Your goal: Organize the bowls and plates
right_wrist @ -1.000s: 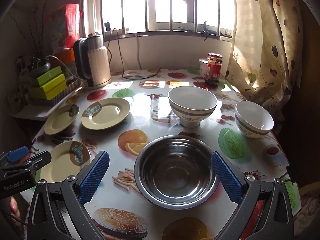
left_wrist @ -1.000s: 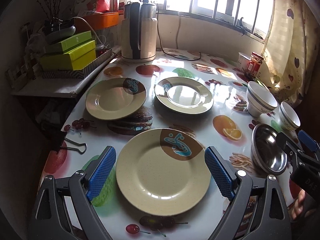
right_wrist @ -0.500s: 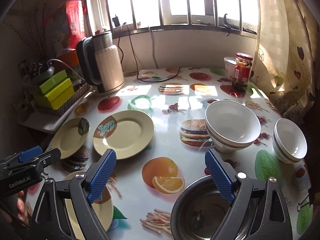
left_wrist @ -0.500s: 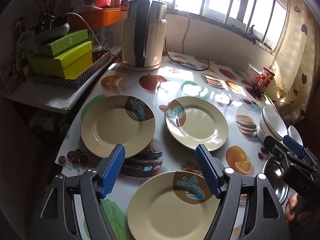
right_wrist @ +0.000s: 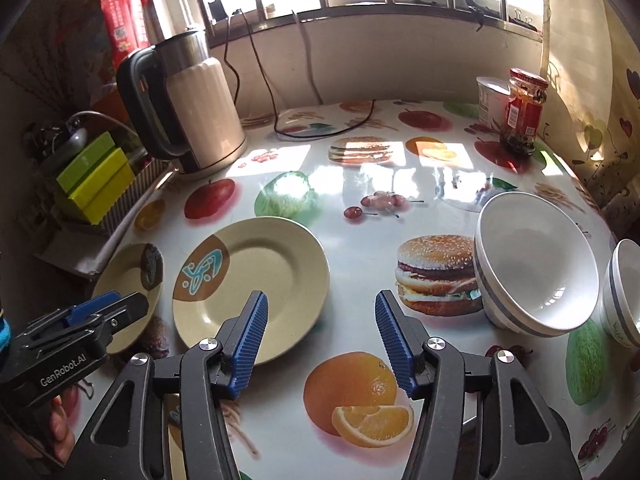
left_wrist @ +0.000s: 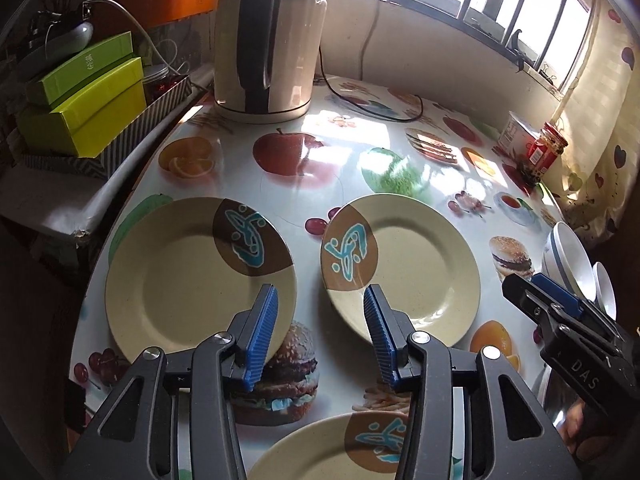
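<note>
Three cream plates with a brown and blue motif lie on the table. In the left wrist view one is at the left (left_wrist: 188,280), one at the right (left_wrist: 408,264), one at the bottom edge (left_wrist: 320,452). My left gripper (left_wrist: 320,320) is open and empty, above the gap between the two far plates. My right gripper (right_wrist: 320,330) is open and empty, above the table beside the right plate (right_wrist: 256,280). A large white bowl (right_wrist: 536,268) and a smaller white bowl (right_wrist: 624,292) stand to the right. A steel bowl (left_wrist: 560,392) is mostly hidden behind the right gripper's body.
An electric kettle (left_wrist: 264,36) with its cord stands at the back left. Green and yellow boxes (left_wrist: 84,96) sit in a striped tray off the table's left edge. A red-lidded jar (right_wrist: 524,112) and a white tub (right_wrist: 490,98) stand at the back right by the curtain.
Both grippers have moved forward over the table and narrowed a little. The near plate and the steel bowl have slid to the bottom of the views; the two far plates are now close.
</note>
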A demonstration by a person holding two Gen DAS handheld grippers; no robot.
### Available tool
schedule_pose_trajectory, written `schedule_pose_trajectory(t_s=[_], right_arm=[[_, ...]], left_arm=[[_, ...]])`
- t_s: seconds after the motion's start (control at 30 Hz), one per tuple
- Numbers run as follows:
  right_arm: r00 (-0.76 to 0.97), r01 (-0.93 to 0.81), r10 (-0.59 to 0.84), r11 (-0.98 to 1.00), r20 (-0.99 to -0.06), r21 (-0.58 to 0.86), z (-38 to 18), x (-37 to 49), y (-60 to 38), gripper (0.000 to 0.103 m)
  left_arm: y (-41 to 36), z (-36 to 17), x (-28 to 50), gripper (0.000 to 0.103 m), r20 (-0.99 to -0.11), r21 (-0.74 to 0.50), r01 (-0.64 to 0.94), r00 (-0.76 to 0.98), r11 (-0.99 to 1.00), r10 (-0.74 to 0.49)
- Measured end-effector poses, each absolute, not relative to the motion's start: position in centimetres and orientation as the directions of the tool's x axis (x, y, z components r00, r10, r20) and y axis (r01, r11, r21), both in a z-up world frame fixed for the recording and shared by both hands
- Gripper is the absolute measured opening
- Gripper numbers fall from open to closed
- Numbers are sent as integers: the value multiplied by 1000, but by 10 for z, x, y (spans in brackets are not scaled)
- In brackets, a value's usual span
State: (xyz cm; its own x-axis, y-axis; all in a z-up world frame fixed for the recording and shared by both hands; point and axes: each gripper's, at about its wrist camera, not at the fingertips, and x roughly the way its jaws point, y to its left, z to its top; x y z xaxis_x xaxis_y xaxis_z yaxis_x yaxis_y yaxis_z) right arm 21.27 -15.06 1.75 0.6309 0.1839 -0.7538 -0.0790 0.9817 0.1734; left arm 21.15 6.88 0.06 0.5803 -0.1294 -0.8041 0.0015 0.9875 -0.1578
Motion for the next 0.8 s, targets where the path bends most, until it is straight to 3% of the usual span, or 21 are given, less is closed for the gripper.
schedule_pose_trajectory(t_s=[0.17,0.8], right_arm=[[605,-68,187,981,-774,183,5,228,-149,38],[534,-2,223,965,-815,263,-25,254,-152,34]], left_arm=[[68,-7,227,46,-814,-174,12,560,985,-151],[63,-20,258,46,-833,-176,12,532,984,-155]])
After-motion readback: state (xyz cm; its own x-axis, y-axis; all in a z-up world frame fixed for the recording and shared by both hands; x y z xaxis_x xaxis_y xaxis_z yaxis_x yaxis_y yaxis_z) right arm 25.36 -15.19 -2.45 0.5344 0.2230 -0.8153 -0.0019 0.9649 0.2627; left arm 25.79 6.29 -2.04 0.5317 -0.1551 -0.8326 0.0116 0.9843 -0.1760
